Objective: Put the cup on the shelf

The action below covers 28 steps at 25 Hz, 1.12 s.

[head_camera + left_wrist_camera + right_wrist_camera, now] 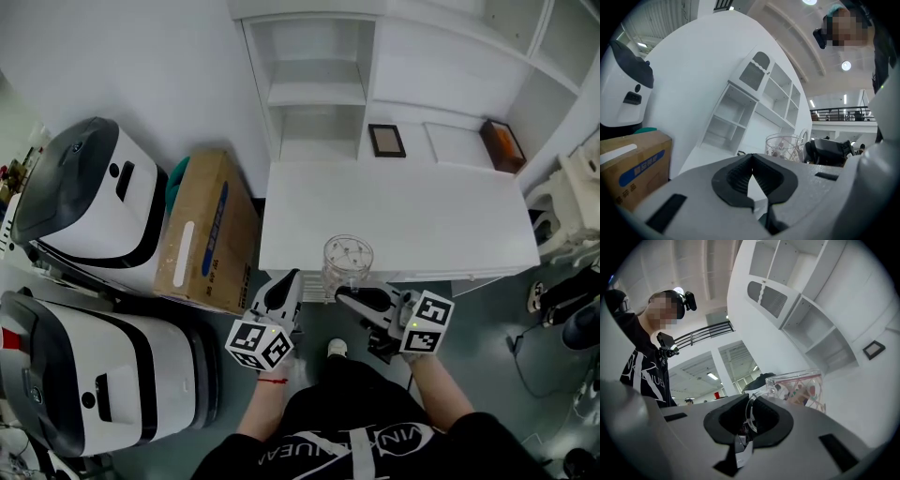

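I am holding the clear glass cup (348, 261) by its handle, with my right gripper (351, 296) clenching on the thin transparent loop. The cup is standing upright at the near edge of the white surface (441, 220); I cannot tell whether its base is touching. My left gripper (286, 284) is pointing level just beside the cup on its left, with its jaws pressing together on nothing. The white shelf (317, 94) is rising at the far side of the surface, well apart from the cup. A cardboard box (202, 230) is sitting on the floor to the left.
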Available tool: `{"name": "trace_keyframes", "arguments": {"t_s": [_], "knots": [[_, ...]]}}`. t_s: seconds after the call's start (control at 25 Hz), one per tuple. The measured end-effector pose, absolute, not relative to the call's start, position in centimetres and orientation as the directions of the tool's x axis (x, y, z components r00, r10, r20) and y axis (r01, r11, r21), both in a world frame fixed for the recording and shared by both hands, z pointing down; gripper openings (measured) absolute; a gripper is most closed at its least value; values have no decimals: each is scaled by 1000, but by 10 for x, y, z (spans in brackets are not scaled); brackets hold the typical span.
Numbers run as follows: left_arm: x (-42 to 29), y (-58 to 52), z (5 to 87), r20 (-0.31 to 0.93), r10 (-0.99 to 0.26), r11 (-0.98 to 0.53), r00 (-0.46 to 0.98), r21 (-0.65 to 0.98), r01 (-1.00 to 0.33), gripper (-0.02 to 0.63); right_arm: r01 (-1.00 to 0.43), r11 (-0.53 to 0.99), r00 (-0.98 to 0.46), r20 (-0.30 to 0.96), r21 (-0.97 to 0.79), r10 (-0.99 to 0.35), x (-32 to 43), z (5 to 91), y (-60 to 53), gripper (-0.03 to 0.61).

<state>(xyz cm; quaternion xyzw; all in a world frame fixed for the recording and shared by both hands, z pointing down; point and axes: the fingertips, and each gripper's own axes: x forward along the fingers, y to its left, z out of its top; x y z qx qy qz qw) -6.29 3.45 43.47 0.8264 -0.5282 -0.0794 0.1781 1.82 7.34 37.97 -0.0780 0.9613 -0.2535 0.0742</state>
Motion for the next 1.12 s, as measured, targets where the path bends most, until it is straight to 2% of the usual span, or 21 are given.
{"name": "trace_keyframes", "arguments": {"t_s": [0.52,1.12], "knots": [[-61,-37,435,76,-909,-357,409,363,-861,6,-68,864,-985,-104,-498,-138,14,385,-1,25],[-59,-59,455,112,-901,-349,418,383,-855,6,-60,844,-986,-100,-534,-133,8,406,-33,24]]}}
